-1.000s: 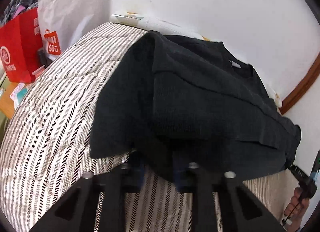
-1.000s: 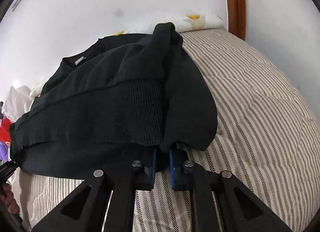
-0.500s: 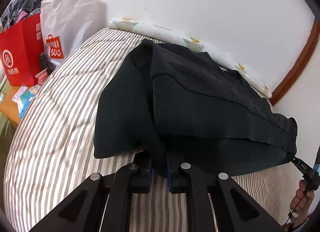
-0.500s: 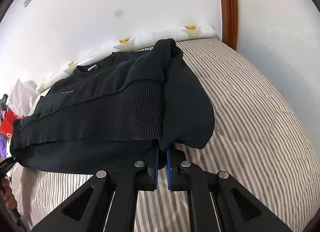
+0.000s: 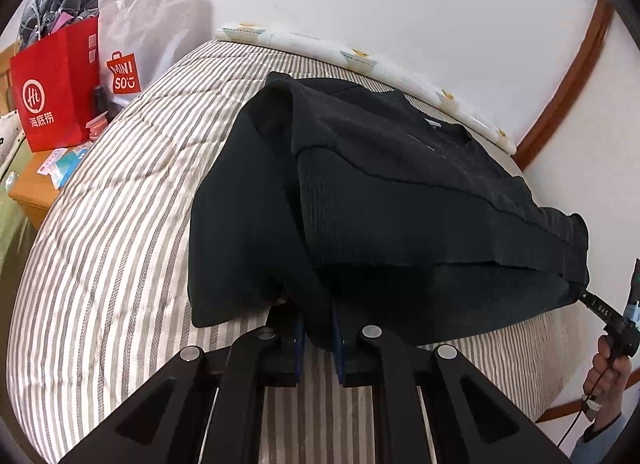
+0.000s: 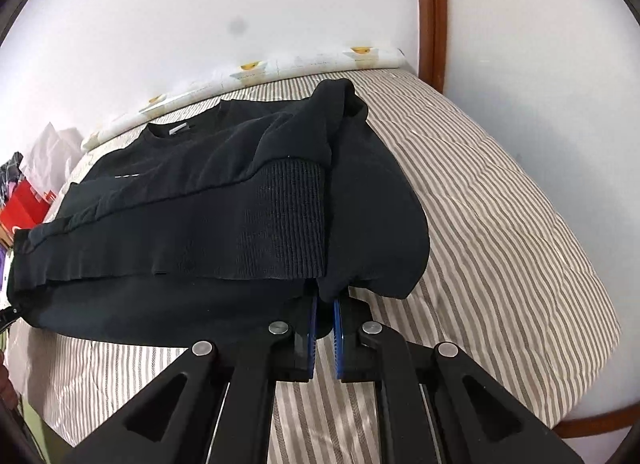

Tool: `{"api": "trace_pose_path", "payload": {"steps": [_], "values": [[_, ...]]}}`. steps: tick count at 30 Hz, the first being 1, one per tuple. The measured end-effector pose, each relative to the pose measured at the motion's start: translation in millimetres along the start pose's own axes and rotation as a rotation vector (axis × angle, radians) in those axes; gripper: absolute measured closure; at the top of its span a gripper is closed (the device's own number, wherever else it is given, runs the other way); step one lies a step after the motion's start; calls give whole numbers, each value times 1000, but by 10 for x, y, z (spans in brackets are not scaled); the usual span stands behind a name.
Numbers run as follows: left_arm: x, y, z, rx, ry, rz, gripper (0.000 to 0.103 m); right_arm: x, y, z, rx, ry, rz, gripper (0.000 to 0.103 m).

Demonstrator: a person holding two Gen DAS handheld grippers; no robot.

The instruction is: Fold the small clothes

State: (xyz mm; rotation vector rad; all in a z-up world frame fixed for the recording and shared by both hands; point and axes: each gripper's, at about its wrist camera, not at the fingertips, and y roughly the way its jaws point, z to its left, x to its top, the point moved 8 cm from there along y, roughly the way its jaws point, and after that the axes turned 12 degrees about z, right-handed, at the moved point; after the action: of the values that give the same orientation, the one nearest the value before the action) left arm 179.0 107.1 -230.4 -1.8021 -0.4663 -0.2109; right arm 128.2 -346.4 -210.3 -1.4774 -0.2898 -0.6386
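Both tongs were clamped on fabric: the left tongs (image 5: 318, 334) gripped the near left corner of the black knitted sweater (image 5: 400, 200), and the right tongs (image 6: 325, 324) gripped its near right corner. The sweater lay on the striped quilted bed (image 5: 120, 224), collar toward the wall, sleeves turned inward, near edge raised. Judged step: lengthwise fold, hem to collar. The next move called for carrying both corners forward together, level, then setting them down near the collar before release.
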Motion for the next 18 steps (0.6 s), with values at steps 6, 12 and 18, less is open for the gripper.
{"api": "trace_pose_path", "payload": {"steps": [6,12,18], "values": [[-84,-106,21,6,20,1,91,-80,-198,-42,-22,11,-16,91],[-130,-318,-22,28,65,-45,90,-68,-544,66,-3,-18,-89,78],[-117,-485,-160,-20,87,-90,80,-137,-467,408,19,-89,-61,76]]}}
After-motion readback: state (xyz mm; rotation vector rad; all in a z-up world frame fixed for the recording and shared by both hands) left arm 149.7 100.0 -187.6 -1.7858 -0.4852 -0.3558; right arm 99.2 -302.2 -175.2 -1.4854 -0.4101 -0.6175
